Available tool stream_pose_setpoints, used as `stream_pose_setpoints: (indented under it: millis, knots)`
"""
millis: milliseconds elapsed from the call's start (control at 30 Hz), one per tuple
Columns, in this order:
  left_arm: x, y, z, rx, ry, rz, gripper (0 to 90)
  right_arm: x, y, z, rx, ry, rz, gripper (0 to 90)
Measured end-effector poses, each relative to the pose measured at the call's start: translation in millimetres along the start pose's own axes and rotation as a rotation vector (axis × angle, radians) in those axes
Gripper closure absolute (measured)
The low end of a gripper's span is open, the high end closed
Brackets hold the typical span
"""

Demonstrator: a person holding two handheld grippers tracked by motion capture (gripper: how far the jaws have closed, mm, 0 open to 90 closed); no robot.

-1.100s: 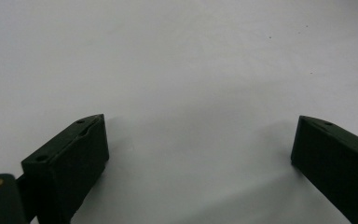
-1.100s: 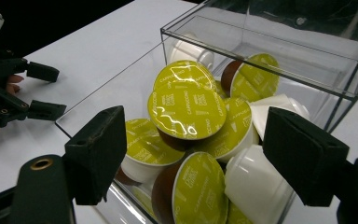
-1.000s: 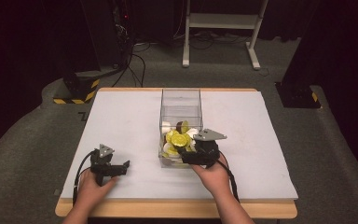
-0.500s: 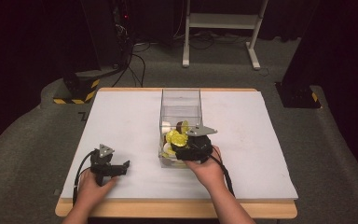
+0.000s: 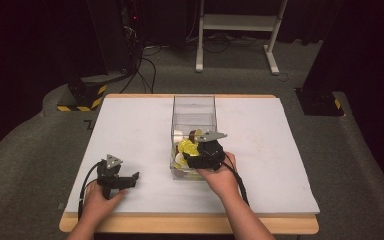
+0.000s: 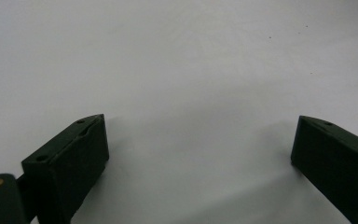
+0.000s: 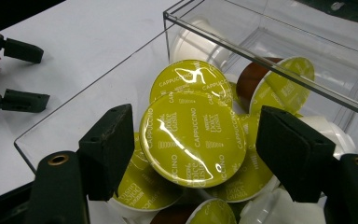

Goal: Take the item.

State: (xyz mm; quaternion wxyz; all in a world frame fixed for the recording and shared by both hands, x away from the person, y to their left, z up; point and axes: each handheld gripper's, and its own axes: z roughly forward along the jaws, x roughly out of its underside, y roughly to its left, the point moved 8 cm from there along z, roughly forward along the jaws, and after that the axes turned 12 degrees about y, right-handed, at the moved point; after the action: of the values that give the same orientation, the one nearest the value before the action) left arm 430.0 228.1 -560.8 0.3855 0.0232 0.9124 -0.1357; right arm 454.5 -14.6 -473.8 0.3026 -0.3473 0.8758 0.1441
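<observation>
Right gripper (image 7: 193,140) inside the clear box (image 7: 98,93), jaws just closing around a yellow-lidded capsule (image 7: 192,138) — pads not visibly touching. Left gripper (image 6: 198,144) over bare white table (image 6: 177,56) — jaws wide apart, empty.

The high view is soft and low in detail: light falls from above onto the white-covered table (image 5: 130,130), which stands bright against a dim grey floor and a nearly black background. Shadows on the table are faint and short. In the left gripper view the white surface is evenly lit, with soft shadows beneath the two black jaws, which look slightly blurred. The right gripper view is sharp; glare streaks cross the glossy yellow-green foil capsule lid (image 7: 193,137), and the clear plastic box (image 7: 261,51) shows pale reflections along its rim.
</observation>
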Motion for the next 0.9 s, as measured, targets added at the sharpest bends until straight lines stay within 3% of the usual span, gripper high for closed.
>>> stream_pose_setpoints:
  millis: [367,533,900]
  knots:
    - [0.0,-0.1,0.0,0.000,0.000,-0.001,4.3,1.9,0.6,4.6,-0.011,0.027,-0.016,31.3]
    - [-0.1,-0.2,0.1,0.001,-0.001,-0.003,4.3,2.9,0.5,5.4,-0.010,0.035,-0.022,37.5]
    - [0.1,0.0,-0.1,0.000,0.001,0.000,4.3,4.2,0.4,3.3,-0.009,0.010,-0.018,38.4]
